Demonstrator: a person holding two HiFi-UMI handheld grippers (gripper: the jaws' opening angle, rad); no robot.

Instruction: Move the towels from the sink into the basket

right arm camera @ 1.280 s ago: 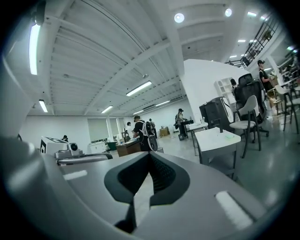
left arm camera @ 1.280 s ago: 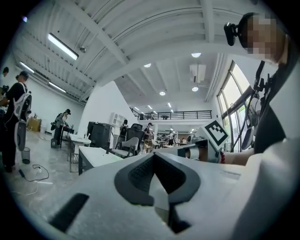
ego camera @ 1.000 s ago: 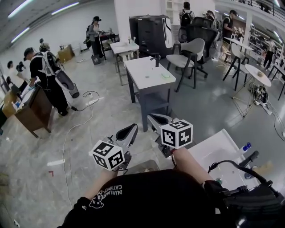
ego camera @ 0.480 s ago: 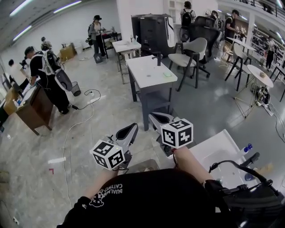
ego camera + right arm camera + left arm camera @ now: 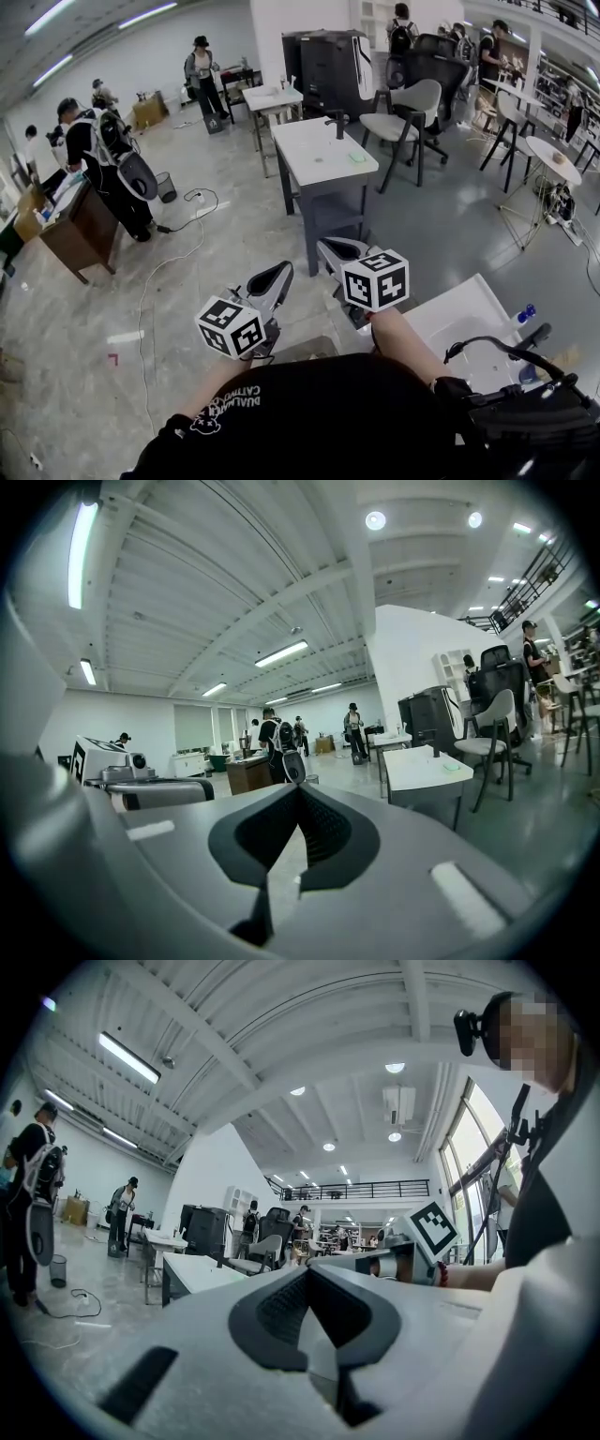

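Looking for towels, I find none in any view: the white sink (image 5: pixel 464 314) sits below and to the right of my right gripper (image 5: pixel 330 248), and the part of its basin that shows is bare, but my right forearm (image 5: pixel 403 342) and black shirt (image 5: pixel 309 412) cover its near side. A dark bulky thing (image 5: pixel 534 412) with a curved bar over it lies further right and below, cut off by the edge of the picture; it may be the basket, though I cannot tell, and I cannot see into it. So this fits two stages alike: towels lying in the hidden part of the sink, or towels already lying in the basket. My right gripper has its jaws closed together with nothing between them and points level out over the floor. My left gripper (image 5: pixel 281 272), just beside it on the left, is likewise pressed shut and empty. Past both tips stands a white table (image 5: pixel 323 155), well apart from me, with chairs and people beyond. A blue-capped bottle (image 5: pixel 525 312) stands at the sink's far right corner. Neither gripper view shows the sink or the dark thing at all, only the room and ceiling
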